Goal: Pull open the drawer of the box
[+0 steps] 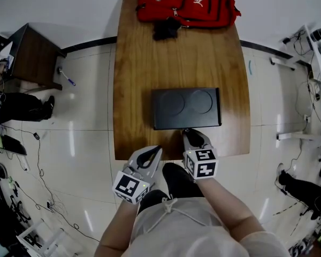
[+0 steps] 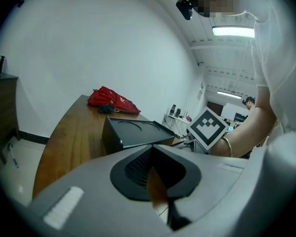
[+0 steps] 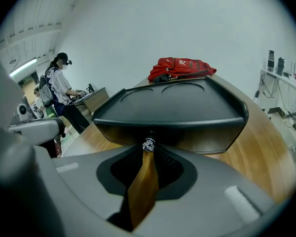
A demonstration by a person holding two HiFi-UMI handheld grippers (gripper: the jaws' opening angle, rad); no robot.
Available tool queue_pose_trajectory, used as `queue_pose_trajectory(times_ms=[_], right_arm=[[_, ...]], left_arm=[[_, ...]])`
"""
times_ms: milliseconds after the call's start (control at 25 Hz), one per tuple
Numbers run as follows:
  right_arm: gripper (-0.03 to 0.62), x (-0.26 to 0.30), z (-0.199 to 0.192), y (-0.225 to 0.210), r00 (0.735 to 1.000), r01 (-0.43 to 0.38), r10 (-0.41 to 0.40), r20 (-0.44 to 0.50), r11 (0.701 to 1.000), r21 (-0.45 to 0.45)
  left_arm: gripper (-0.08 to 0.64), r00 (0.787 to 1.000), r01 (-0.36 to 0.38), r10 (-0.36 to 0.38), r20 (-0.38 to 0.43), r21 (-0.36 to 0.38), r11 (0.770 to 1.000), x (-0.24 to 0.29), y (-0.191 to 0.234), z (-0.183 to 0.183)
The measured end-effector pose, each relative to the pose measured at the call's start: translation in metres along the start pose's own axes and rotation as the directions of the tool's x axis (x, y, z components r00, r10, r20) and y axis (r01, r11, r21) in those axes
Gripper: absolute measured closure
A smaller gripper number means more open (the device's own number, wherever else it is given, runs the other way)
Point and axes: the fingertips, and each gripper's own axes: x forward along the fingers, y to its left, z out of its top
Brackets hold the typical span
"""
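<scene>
A flat black box (image 1: 186, 108) with two round recesses in its lid lies on the wooden table (image 1: 139, 63), its front face toward me. My right gripper (image 1: 188, 133) is at the middle of that front face. In the right gripper view the fingertips meet round a small metal knob (image 3: 148, 144) on the drawer front of the box (image 3: 172, 107), and the right gripper (image 3: 148, 148) is shut on it. The drawer looks closed. My left gripper (image 1: 156, 152) hovers off the table's near edge, left of the box (image 2: 133, 132), shut and holding nothing.
A red backpack (image 1: 184, 3) and a dark bundle (image 1: 166, 28) lie at the table's far end. A dark side table (image 1: 35, 55) stands to the left, with a pen (image 1: 66, 76) and cables on the floor. A person (image 3: 61, 83) stands in the background.
</scene>
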Motion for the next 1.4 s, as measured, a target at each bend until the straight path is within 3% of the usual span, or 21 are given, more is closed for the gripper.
queue_pose_trajectory(times_ms=[400,1120,1400], right_arm=[[0.528,-0.013,-0.016,0.008,1.000,0.014,-0.014,-0.011,1.000,0.009],[0.525,-0.062,-0.096,0.033,0.997,0.032,-0.031,-0.068,0.999,0.011],[0.524,-0.068,-0.097,0.033,0.998,0.034,-0.033,-0.045,0.999,0.024]], left_arm=[[0.554,1.000,-0.011,0.011,0.010,-0.007,1.000,-0.020,-0.005,-0.003],[0.554,0.999,-0.018,0.018,0.035,0.003,1.000,-0.072,-0.048,-0.024],[0.554,0.998,-0.015,0.016,0.065,-0.013,1.000,-0.082,-0.060,-0.024]])
